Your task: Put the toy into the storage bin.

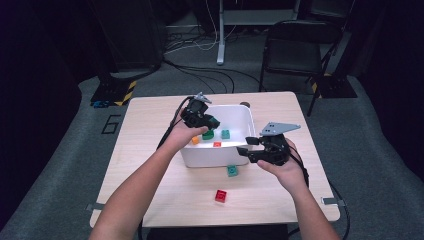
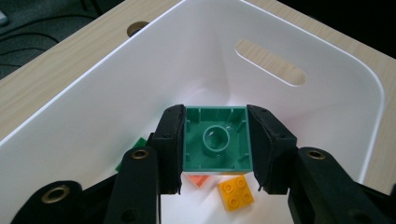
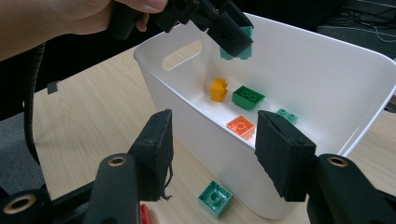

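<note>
I see the wooden table (image 1: 150, 150) carrying the white plastic bin (image 1: 212, 157), which stands near its middle. Over the bin's open top I have the left gripper (image 2: 215, 142), its jaws partway closed and pressed against two opposite sides of a teal-green building brick (image 2: 216, 140); the brick hangs hollow side toward the camera, above the bin's floor. Below it lie a yellow brick (image 2: 236, 191), an orange brick (image 3: 241, 126), a dark green brick (image 3: 248, 97) and a small teal brick (image 3: 286, 115). My right gripper (image 3: 212, 154) hovers just outside the bin's near wall, jaws wide apart, with nothing between the pads. On the table in front of the bin sit another teal brick (image 1: 232, 170), just beside the wall, and a red brick (image 1: 220, 195) nearer me.
</note>
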`<state>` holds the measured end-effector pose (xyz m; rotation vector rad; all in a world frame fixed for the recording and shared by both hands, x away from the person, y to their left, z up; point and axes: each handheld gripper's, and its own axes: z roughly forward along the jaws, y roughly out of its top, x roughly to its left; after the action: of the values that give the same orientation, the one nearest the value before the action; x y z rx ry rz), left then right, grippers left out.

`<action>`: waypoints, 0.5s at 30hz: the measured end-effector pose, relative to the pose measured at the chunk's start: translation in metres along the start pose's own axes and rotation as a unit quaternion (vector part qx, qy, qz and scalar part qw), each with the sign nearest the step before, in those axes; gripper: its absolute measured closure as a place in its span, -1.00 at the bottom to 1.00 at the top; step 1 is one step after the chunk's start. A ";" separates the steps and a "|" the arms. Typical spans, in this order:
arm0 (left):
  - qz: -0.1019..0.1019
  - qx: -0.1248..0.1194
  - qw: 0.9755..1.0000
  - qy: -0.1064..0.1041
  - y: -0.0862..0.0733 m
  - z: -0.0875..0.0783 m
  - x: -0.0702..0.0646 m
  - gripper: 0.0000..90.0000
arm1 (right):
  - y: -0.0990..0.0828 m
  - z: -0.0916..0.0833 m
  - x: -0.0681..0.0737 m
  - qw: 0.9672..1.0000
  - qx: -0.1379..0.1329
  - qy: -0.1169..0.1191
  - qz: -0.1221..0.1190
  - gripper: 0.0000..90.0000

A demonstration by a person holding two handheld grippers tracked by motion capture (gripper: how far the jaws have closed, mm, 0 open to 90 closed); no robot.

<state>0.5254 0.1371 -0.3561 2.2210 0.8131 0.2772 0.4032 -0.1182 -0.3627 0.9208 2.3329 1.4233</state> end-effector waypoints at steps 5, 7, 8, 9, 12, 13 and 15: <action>-0.008 0.001 1.000 -0.007 0.003 0.012 0.005 0.30 | 0.000 0.000 0.000 1.000 0.000 0.000 0.000 0.02; -0.014 0.005 1.000 -0.010 0.002 0.018 0.008 0.30 | 0.000 0.000 0.000 1.000 -0.002 -0.001 0.000 0.02; -0.017 0.005 1.000 -0.009 0.002 0.020 0.009 0.30 | 0.000 0.000 0.000 1.000 -0.002 -0.001 0.000 0.02; -0.017 0.007 1.000 -0.008 0.002 0.021 0.009 0.30 | 0.000 0.000 0.000 1.000 -0.003 -0.001 0.000 0.02; -0.017 0.011 1.000 -0.001 0.002 0.024 0.011 0.30 | 0.000 0.000 0.000 1.000 -0.003 -0.001 -0.001 0.02; -0.019 0.012 1.000 -0.001 0.002 0.024 0.012 0.30 | 0.000 0.000 0.000 1.000 -0.002 -0.001 -0.001 0.02; -0.020 0.014 1.000 0.001 0.001 0.025 0.013 0.30 | 0.000 0.000 0.000 1.000 -0.003 -0.002 0.001 0.02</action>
<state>0.5462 0.1301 -0.3731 2.2275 0.8670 0.2505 0.4029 -0.1182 -0.3623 0.9234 2.3245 1.4262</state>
